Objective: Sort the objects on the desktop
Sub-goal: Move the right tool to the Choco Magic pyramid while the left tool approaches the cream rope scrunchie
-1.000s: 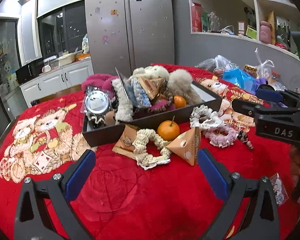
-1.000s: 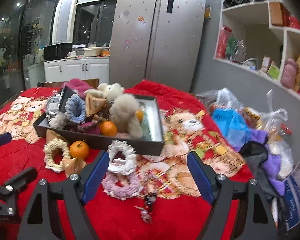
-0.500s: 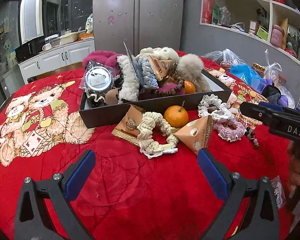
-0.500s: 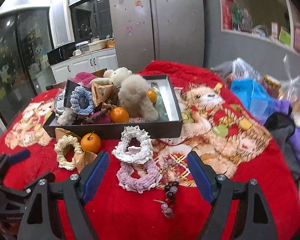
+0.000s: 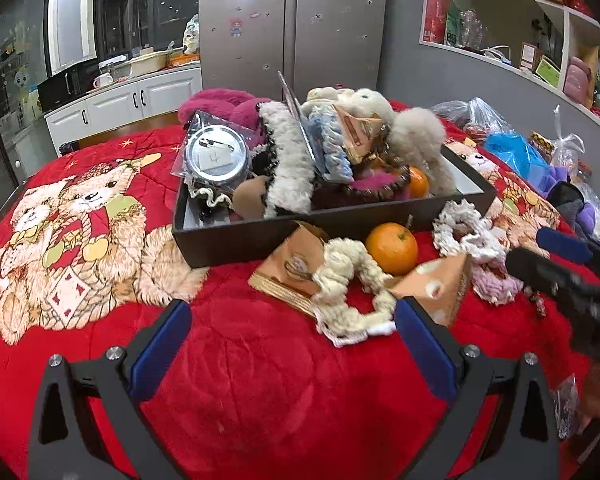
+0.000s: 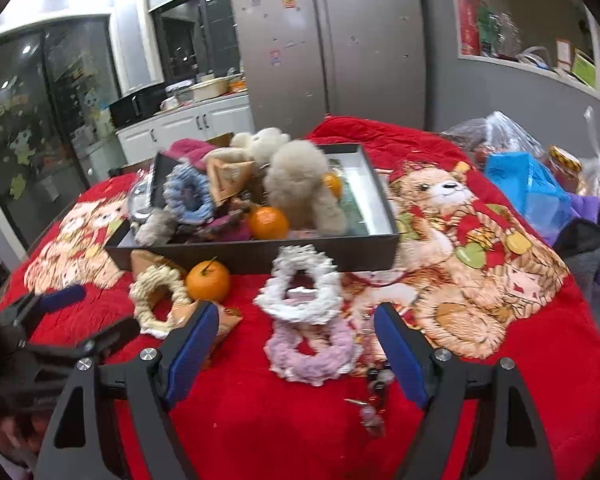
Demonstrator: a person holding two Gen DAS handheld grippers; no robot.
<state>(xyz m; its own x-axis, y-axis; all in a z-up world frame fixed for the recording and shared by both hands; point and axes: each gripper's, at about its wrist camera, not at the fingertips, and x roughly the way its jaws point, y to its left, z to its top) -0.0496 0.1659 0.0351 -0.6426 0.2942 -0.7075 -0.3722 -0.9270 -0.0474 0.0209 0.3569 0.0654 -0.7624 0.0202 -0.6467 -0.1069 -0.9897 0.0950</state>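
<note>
A dark tray (image 5: pixel 236 240) full of plush toys, scrunchies and tangerines stands on the red blanket; it also shows in the right wrist view (image 6: pixel 340 258). In front of it lie a tangerine (image 5: pixel 392 248), a cream scrunchie (image 5: pixel 348 284), a tan snack packet (image 5: pixel 292 268) and a triangular carton (image 5: pixel 440 284). My left gripper (image 5: pixel 292 340) is open and empty, just short of the cream scrunchie. My right gripper (image 6: pixel 296 348) is open and empty, with a lilac scrunchie (image 6: pixel 312 348) between its fingers and a white scrunchie (image 6: pixel 300 292) just beyond. A bead string (image 6: pixel 374 392) lies beside them.
Plastic bags, a blue bag (image 6: pixel 528 188) and purple and dark cloth (image 6: pixel 592 248) pile at the table's right edge. A fridge (image 5: pixel 292 24) and shelves stand behind. Bare red blanket (image 5: pixel 260 400) lies near the front.
Both grippers have moved forward and lower toward the loose items in front of the tray. Both stay open and empty.
</note>
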